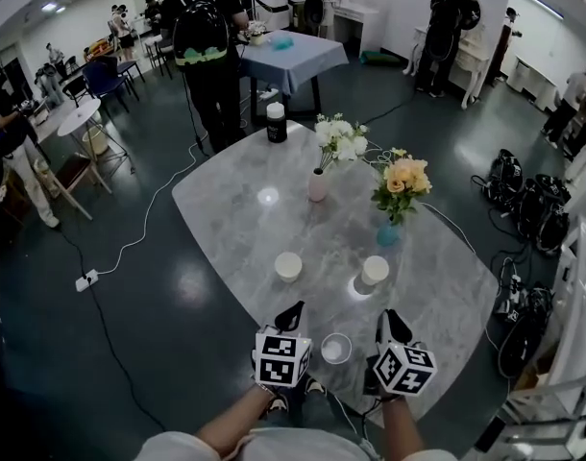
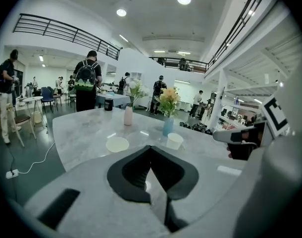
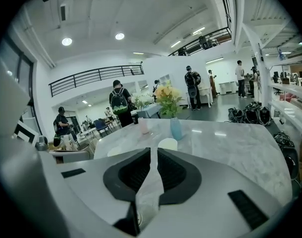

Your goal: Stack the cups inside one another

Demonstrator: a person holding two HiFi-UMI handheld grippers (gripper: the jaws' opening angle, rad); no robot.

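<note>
holding nothing, the left gripper (image 1: 291, 312) has its jaws shut tight, with the tips touching. the right gripper (image 1: 390, 323) is shut and empty too. they hover side by side over the near edge of the grey table (image 1: 226, 200). a small cup (image 1: 336, 348) stands between them, at 6 o'clock on the table. it is hard to make out in both gripper views. two more cups stand apart, farther out. the left cup (image 1: 288, 266) is at 12 o'clock from the left gripper. the right cup (image 1: 374, 271) is at 12 o'clock from the right gripper. the blue vase (image 1: 389, 234) is mostly hidden by yellow flowers (image 1: 402, 177). the person's arms are cut off at the bottom edge.
</note>
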